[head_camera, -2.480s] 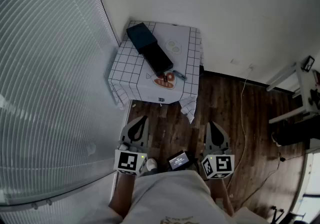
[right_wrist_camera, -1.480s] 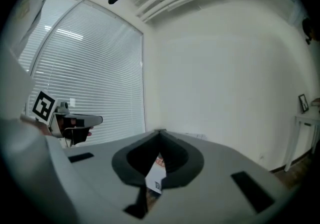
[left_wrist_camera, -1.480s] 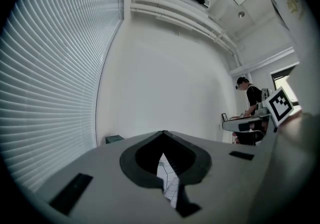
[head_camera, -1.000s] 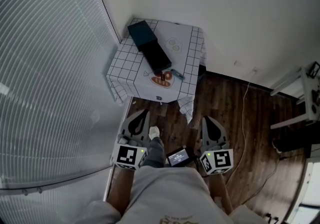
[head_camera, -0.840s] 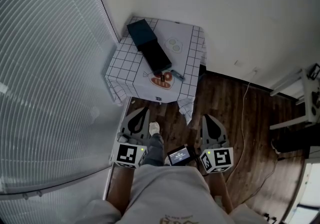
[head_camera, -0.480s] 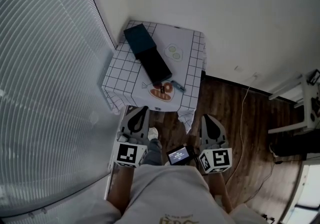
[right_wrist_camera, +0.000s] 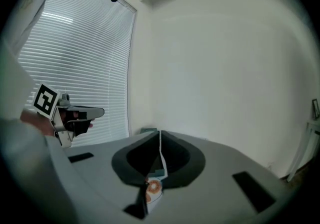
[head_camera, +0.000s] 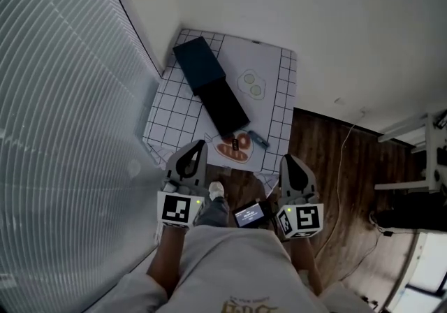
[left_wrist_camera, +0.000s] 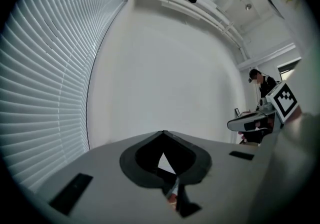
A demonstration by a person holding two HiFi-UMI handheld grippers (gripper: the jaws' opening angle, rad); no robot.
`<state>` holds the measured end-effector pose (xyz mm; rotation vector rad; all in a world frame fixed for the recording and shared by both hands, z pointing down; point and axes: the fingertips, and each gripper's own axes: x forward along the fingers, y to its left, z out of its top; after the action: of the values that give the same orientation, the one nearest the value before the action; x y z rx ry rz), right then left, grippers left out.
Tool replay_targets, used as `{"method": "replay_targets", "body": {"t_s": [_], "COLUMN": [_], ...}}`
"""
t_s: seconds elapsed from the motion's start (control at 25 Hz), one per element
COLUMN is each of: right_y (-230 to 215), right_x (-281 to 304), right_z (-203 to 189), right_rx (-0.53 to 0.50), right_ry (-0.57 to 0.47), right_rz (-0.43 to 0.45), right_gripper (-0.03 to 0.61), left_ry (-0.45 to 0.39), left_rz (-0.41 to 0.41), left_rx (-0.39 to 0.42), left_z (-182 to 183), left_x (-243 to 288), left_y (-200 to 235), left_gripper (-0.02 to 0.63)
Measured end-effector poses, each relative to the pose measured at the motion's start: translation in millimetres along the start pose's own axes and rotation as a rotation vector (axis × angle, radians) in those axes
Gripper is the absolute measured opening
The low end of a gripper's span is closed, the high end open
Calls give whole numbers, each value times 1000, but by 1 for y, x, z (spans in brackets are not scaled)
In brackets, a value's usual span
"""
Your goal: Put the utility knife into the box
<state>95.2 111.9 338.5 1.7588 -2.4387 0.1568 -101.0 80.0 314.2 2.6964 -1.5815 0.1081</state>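
Plainly, the left gripper (left_wrist_camera: 163, 134) has its jaws closed together, nothing between them; the right gripper (right_wrist_camera: 160, 134) is likewise closed and empty; both hang at the near edge of the checked table (head_camera: 178, 105); the utility knife (head_camera: 258, 140) lies there on the cloth, near the long dark box (head_camera: 222, 102), outside it.

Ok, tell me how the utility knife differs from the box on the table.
Size: the box is large, the utility knife small and slim. Colour: the box is black, the knife bluish. Place: the box lies mid-table, the knife by the near edge. Both lie slantwise on the checked tablecloth.
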Motion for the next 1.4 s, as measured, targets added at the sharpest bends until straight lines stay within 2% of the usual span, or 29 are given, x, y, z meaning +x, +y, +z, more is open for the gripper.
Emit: {"method": "replay_targets", "body": {"t_s": [0.28, 0.56, 1.08, 1.4], "right_y": [-6, -20, -61, -74], "right_x": [45, 62, 97, 111], "right_z": [-5, -7, 10, -5], "right_rx": [-28, -59, -61, -43], "right_ry": [18, 48, 29, 64], "right_rz": [-37, -67, 20, 58], "right_gripper": [8, 17, 29, 29], "left_ry": [19, 41, 35, 64], "left_rz": [-33, -81, 3, 13], "left_rx": [-1, 24, 34, 34], "left_z": [-6, -16, 3, -4], "left_x": [39, 73, 120, 134], "left_y": [30, 30, 23, 19], "left_gripper": [6, 6, 6, 6]}}
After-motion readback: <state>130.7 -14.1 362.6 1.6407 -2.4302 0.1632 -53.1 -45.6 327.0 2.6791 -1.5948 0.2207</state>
